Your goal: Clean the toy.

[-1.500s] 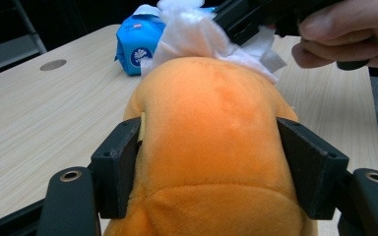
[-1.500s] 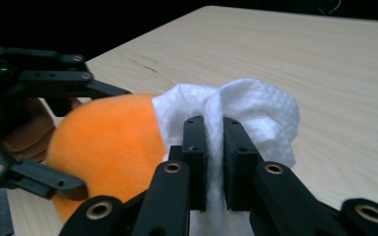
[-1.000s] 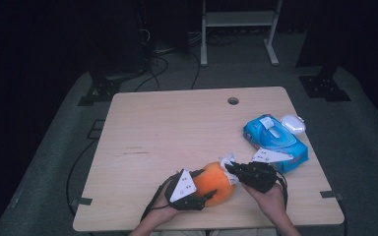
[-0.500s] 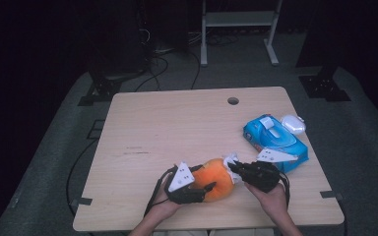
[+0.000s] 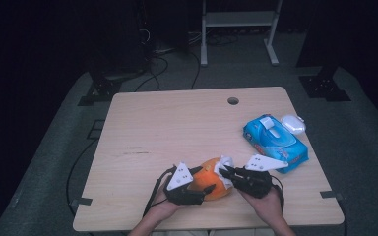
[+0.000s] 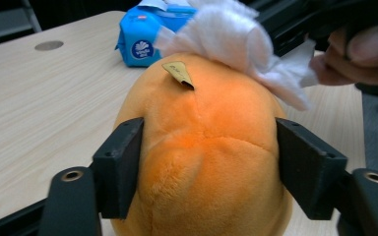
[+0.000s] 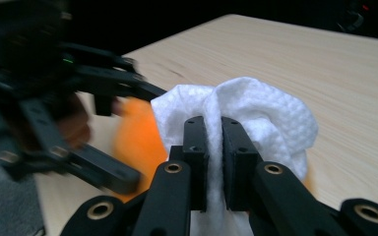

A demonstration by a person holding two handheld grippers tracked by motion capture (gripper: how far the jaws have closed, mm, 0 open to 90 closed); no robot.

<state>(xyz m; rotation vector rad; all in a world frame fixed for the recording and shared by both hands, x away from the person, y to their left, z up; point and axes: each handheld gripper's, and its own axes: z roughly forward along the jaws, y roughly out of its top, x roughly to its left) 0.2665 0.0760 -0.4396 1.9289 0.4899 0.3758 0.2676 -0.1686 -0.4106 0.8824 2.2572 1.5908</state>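
The orange plush toy lies near the front edge of the bench, between the two hands, with its long axis running roughly left to right in the high view. The left gripper holds it from the person's left: in the left gripper view its jaws stand about half wide, one pad on each flank of the toy, pressed into the fur; they have just been easing open a little yet keep their hold. A small gold tag sticks up from the toy's far end.

At that far end sits the white wipe. The right gripper comes in from the right, its jaws pinched nearly together on a fold of the wipe, which touches the toy's top. Any rubbing stroke would run along the toy toward the left gripper. The blue wipe pack rests well to the right.
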